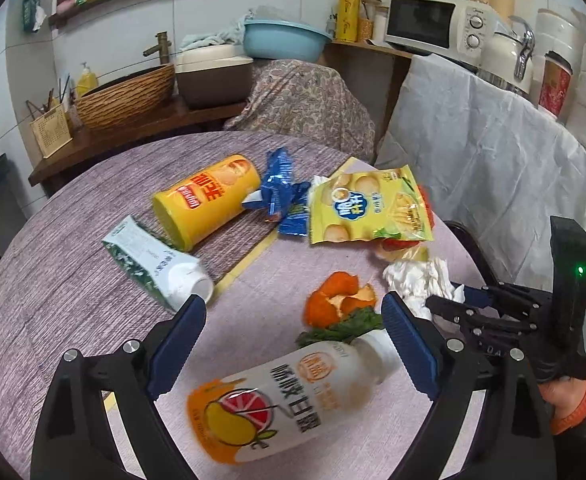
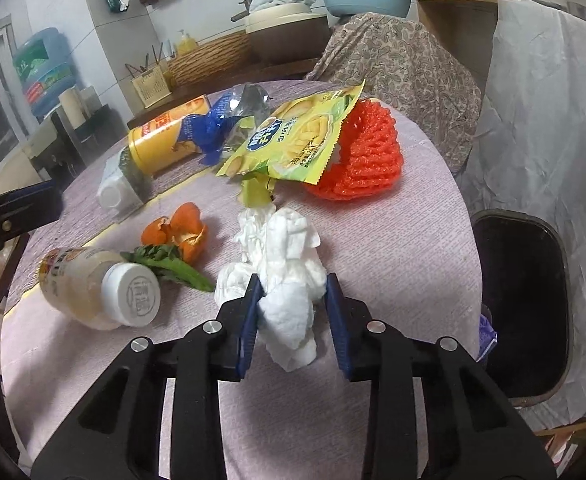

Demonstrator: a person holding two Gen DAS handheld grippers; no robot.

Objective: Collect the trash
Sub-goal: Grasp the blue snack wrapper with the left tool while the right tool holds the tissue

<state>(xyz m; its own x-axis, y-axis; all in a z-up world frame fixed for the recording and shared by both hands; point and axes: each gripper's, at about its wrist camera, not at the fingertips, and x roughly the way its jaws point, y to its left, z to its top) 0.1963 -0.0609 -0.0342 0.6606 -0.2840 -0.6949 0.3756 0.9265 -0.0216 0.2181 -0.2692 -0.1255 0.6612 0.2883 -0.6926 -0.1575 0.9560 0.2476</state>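
right claw (image 2: pixel 291 300) pinches crumpled tissue (image 2: pixel 289 276) beside empty-looking bin (image 2: pixel 521 304).

Left tool (image 1: pixel 293 332) spread wide, drink bottle (image 1: pixel 281 400) between pads

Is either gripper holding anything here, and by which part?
The right gripper is closed on the crumpled white tissue, at its near end. The left gripper stands open around the yogurt bottle, holding nothing.

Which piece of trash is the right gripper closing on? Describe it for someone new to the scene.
On the round table, near the edge beside the dark bin, lies a crumpled white tissue. The right gripper has it between its pads. It is the only plain white, soft wad, just right of the orange peel and the capped drink bottle.
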